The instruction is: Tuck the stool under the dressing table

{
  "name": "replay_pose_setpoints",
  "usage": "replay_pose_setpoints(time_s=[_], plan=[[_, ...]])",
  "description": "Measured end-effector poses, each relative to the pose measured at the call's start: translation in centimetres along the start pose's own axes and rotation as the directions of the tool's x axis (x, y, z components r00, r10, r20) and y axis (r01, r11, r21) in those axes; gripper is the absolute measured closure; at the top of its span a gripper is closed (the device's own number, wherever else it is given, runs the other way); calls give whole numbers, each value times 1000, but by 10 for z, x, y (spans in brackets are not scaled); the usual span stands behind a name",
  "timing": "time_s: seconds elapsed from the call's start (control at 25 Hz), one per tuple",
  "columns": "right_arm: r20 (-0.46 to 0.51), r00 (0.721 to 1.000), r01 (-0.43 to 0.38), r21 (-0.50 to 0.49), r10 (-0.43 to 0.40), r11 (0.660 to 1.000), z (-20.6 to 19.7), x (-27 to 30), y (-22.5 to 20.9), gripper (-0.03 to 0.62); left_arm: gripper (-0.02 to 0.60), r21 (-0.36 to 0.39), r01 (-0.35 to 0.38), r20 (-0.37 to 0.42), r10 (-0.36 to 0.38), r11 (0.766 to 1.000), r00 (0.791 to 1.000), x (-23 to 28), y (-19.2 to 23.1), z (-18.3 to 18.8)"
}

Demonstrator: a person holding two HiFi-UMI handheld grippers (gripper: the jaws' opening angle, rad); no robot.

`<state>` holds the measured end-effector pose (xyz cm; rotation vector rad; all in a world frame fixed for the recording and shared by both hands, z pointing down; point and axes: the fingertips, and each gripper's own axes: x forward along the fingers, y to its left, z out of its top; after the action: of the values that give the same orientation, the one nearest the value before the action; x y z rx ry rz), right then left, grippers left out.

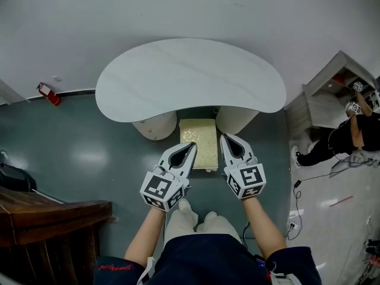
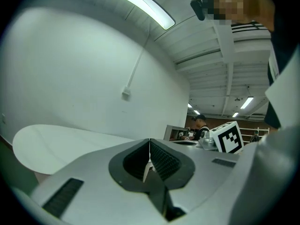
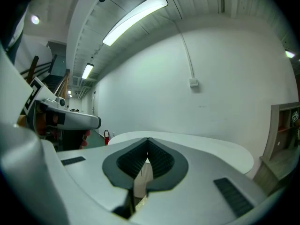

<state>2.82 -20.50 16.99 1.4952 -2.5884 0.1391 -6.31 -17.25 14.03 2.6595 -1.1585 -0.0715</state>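
Note:
A white kidney-shaped dressing table (image 1: pixel 190 76) stands against the wall on two rounded cream pedestals. Between the pedestals stands the stool (image 1: pixel 200 141), its square cream seat partly under the tabletop's front edge. My left gripper (image 1: pixel 192 146) hovers above the stool's left side, shut and empty. My right gripper (image 1: pixel 224 138) hovers above its right side, also shut and empty. In the left gripper view the tabletop (image 2: pixel 70 142) lies ahead beyond the closed jaws; in the right gripper view the tabletop (image 3: pixel 201 146) stretches ahead.
A dark wooden piece of furniture (image 1: pixel 47 218) stands at the lower left. A red fire extinguisher (image 1: pixel 48 94) lies by the wall at left. At right are a grey shelf unit (image 1: pixel 323 103), another person (image 1: pixel 350 135) and cables (image 1: pixel 309 189) on the floor.

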Motion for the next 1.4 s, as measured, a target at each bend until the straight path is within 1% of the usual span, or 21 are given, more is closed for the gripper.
replay_pose_setpoints(time_s=[0.16, 0.48, 0.92, 1.04, 1.4], plan=[[8, 1000, -11, -1, 11, 1000, -24, 5, -10, 583, 565, -23, -15, -10, 15, 1000, 1000, 12, 7, -31], [24, 999, -29, -8, 29, 1000, -83, 22, -32, 583, 565, -3, -52, -22, 52, 999, 998, 36, 24, -97], [15, 999, -46, 3, 46, 999, -187, 52, -47, 583, 565, 20, -86, -22, 86, 996, 996, 59, 59, -185], [19, 999, -47, 11, 47, 999, -216, 59, -48, 583, 565, 15, -88, -17, 88, 996, 996, 61, 67, -209], [29, 998, -54, 25, 53, 998, -298, 79, -51, 583, 565, 34, -102, -25, 103, 994, 994, 65, 90, -287]])
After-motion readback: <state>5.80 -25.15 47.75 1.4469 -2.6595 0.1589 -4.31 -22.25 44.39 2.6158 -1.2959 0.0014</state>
